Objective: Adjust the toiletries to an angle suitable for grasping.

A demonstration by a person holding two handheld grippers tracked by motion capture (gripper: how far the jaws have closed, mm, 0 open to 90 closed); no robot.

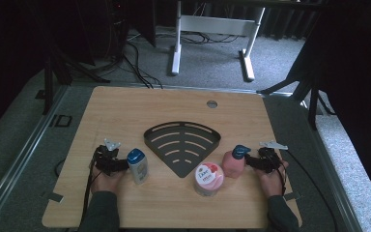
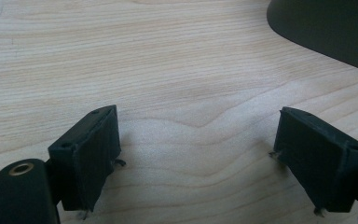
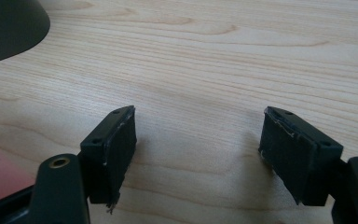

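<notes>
On the wooden table [image 1: 125,111] the person's two hands rested near the front edge, each with a gripper; the left gripper [image 1: 110,157] lay just left of a white bottle with a blue cap [image 1: 137,166], and the right gripper [image 1: 265,158] lay just right of a pink bottle with a blue cap [image 1: 234,163]; whether either gripper touched its bottle could not be told from the high view. Between the two bottles, nearer the front edge, stood a round pink-and-white tub [image 1: 208,179]; its lid bore a white patch with dark writing that appeared to read "Dove", with smaller pink letters beneath too blurred to make out; the tub sat just beside the pink bottle, perhaps touching it. The label on the white bottle was too small to read. Behind these things, at the middle of the table, lay a dark fan-shaped slotted rack [image 1: 182,143], its point toward the person.

In the left gripper view the left gripper [image 2: 198,156] had its jaws spread wide over bare wood, nothing between them; a dark edge of the rack [image 2: 326,28] showed at the upper right. In the right gripper view the right gripper [image 3: 198,156] likewise stood wide open and held nothing; the rack's edge [image 3: 7,25] sat at the upper left, and a pink surface [image 3: 0,175] showed at the lower left beside the jaw.
</notes>
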